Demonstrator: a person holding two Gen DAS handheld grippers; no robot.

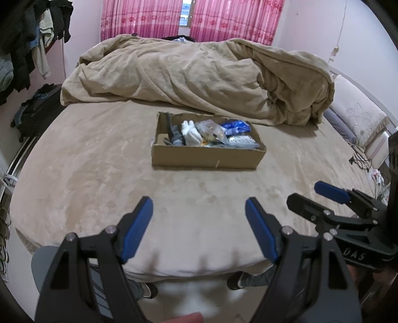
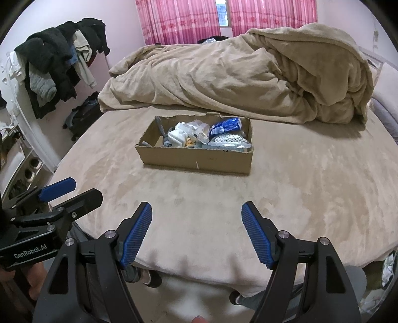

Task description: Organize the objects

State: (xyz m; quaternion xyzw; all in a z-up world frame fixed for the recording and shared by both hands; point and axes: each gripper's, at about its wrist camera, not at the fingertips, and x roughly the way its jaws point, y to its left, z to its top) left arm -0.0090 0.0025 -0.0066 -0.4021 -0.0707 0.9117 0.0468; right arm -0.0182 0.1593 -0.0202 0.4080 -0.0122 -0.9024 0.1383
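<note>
Both wrist cameras looked forward from the bed's (image 1: pixel 99 174) foot edge, side by side; each caught the other's tongs, sharing the cardboard box (image 1: pixel 206 155) mid-bed and the curtains (image 2: pixel 181 22) beyond.

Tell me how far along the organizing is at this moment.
Done: several items, including a blue packet and a clear bag of white beads, sit inside the shallow brown cardboard box on the beige plush bed. In hand: nothing; the left claw and right claw are both open and empty, short of the box. Left: no loose items show on the bed, so this looks finished or not begun.
</note>
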